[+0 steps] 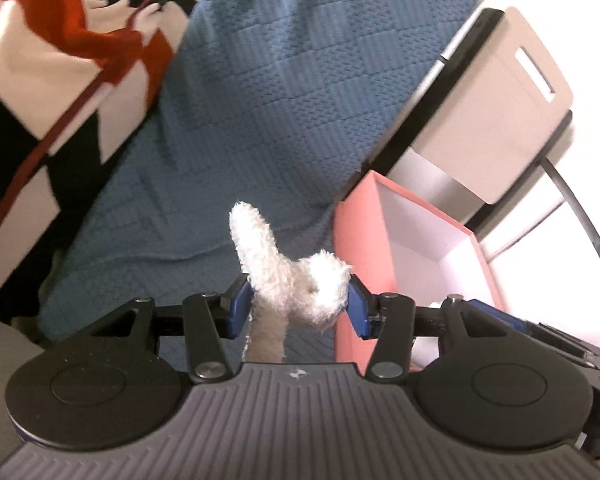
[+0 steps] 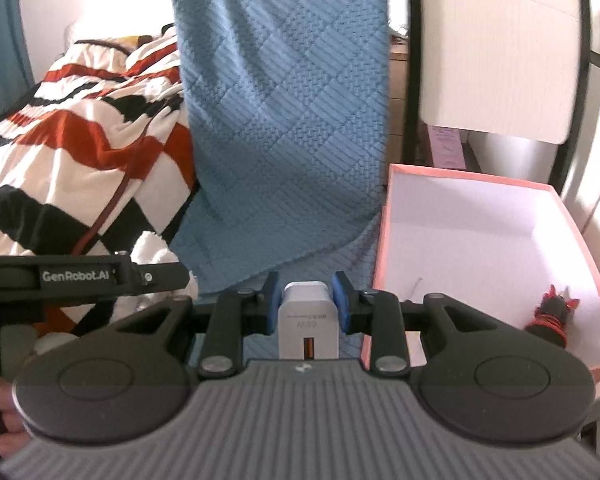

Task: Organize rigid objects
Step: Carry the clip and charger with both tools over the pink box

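My left gripper is shut on a white fluffy plush toy, held above the blue blanket just left of the pink box. My right gripper is shut on a white power adapter, held left of the pink box. The box is open with a white inside; a small red and black toy lies in its near right corner. The left gripper body and part of the plush toy show at the left of the right wrist view.
A red, white and black patterned blanket covers the bed to the left. A beige chair with a black frame stands behind the box. The chair back fills the upper right of the right wrist view.
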Tool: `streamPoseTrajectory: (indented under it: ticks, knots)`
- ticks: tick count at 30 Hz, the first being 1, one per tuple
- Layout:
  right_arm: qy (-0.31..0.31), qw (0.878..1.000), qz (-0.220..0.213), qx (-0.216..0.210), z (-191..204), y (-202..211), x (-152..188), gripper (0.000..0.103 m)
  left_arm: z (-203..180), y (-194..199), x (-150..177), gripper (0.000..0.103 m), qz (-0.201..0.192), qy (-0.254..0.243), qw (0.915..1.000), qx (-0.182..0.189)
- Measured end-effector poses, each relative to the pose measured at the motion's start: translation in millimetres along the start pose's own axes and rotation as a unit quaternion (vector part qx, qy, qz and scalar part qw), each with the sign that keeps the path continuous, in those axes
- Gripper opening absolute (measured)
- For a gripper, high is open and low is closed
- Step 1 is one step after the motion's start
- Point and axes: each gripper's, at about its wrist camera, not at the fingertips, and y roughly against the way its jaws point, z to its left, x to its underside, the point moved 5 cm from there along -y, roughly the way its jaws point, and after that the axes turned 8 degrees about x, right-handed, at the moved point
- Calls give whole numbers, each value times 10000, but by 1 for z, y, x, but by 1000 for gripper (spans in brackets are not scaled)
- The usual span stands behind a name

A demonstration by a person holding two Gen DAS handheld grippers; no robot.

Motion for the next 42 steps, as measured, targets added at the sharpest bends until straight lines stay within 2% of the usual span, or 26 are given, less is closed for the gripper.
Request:
streamPoseTrajectory:
  ticks: [17,24,33,42]
  knots:
    - [-514,9967,-128,621,-94,32,9,31,-104,-48,23,55,455,-475,9943,838]
    - [-738,9944,-18,759,-124,30,15,31,-131,-75,31,55,680,-609,9912,956]
    - [-876,9925,320,795,-151,-7,14,31,-143,-133,21,55,921,-661,9893,917]
    - [-1173,9870,791,763,-178,-62,18,31,-137,-201,21,56,1420,-528,9844,895]
